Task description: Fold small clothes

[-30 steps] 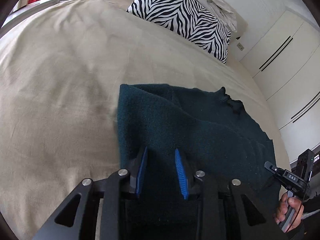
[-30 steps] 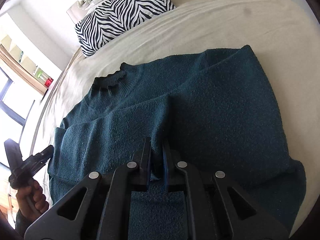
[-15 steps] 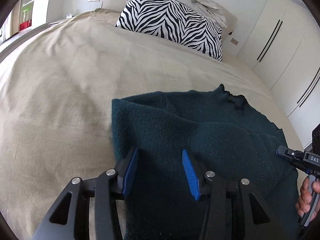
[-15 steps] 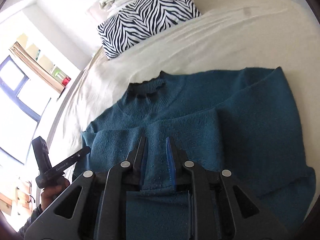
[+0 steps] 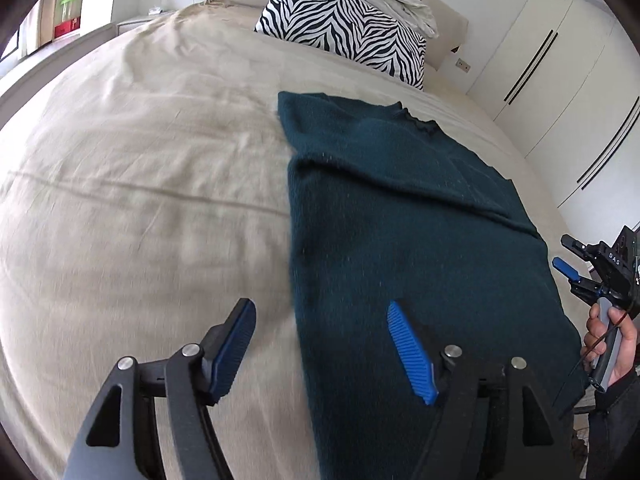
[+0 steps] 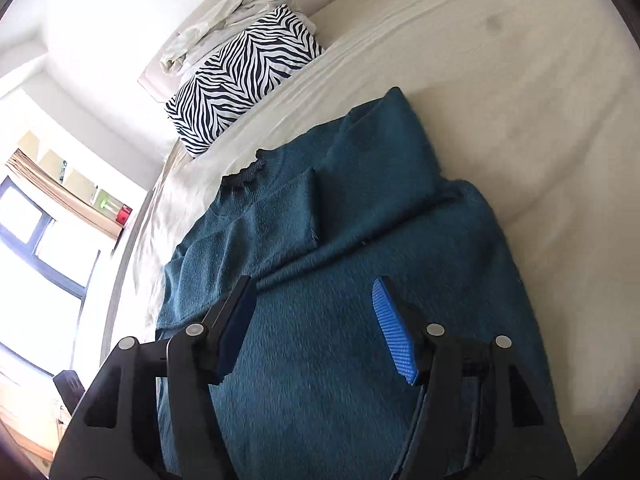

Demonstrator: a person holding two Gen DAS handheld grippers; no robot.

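Observation:
A dark teal knit sweater (image 5: 416, 240) lies flat on the bed, both sleeves folded in across the chest, collar toward the pillow. It also shows in the right wrist view (image 6: 340, 320). My left gripper (image 5: 320, 344) is open and empty, above the sweater's left edge near the hem. My right gripper (image 6: 312, 328) is open and empty, above the sweater's lower body. The right gripper also shows at the right edge of the left wrist view (image 5: 576, 276), held in a hand.
The beige bed sheet (image 5: 140, 180) spreads wide to the left of the sweater. A zebra-print pillow (image 5: 348, 28) lies at the head of the bed with pale bedding on top. White wardrobe doors (image 5: 560, 80) stand at the right. A window (image 6: 36, 240) is at the left.
My right gripper opened and let go of the sleeve, which now lies folded across the chest. Both grippers opened wider and drew back from the sweater.

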